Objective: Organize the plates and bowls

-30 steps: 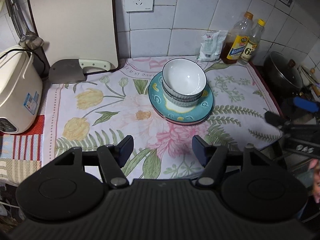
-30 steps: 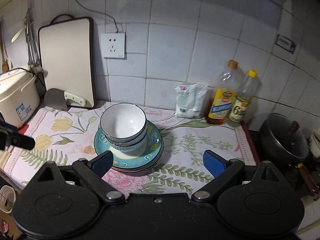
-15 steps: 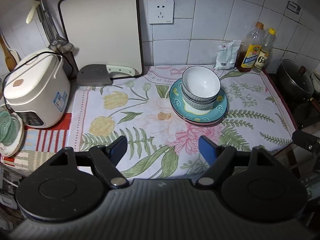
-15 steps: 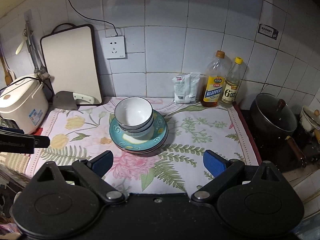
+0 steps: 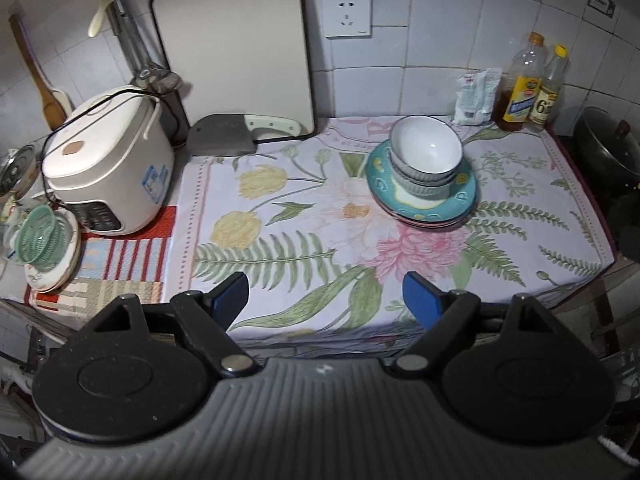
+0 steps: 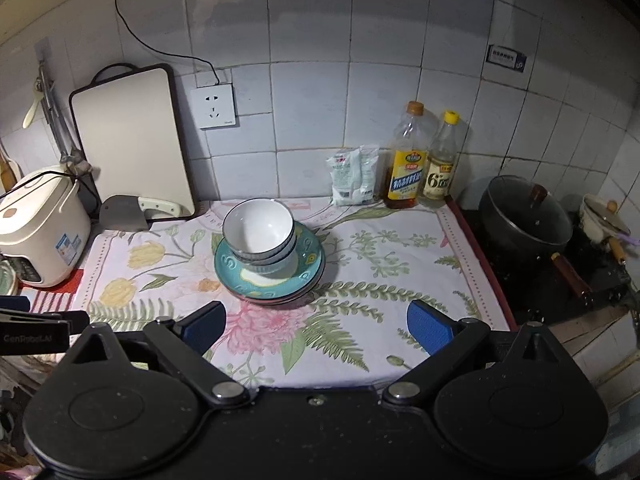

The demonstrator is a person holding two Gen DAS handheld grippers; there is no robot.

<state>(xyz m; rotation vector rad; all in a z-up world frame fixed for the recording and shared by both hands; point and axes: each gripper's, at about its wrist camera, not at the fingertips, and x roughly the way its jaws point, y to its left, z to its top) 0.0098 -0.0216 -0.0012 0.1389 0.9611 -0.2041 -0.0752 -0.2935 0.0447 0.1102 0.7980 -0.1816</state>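
Observation:
White bowls with dark rims [image 5: 425,155] [image 6: 259,229] sit nested on a stack of teal plates [image 5: 460,205] [image 6: 309,276] over a pink one, on the flowered cloth [image 5: 280,216] [image 6: 380,256]. My left gripper [image 5: 325,298] hangs over the cloth's near edge, well short of the stack; its jaws are opening with nothing between them. My right gripper [image 6: 316,326] is open and empty, also back from the stack. The left gripper's body [image 6: 36,330] shows at the left edge of the right wrist view.
A rice cooker [image 5: 106,164] [image 6: 38,226] stands at the left, with a green strainer on plates [image 5: 42,240] in front of it. A cutting board [image 5: 236,48] and cleaver [image 5: 224,140] lean at the back. Bottles [image 6: 408,160] and a black pan [image 6: 524,220] stand on the right.
Both grippers have pulled back and up from the stack, so more of the counter shows. The left jaws have spread wider. The stack has not moved.

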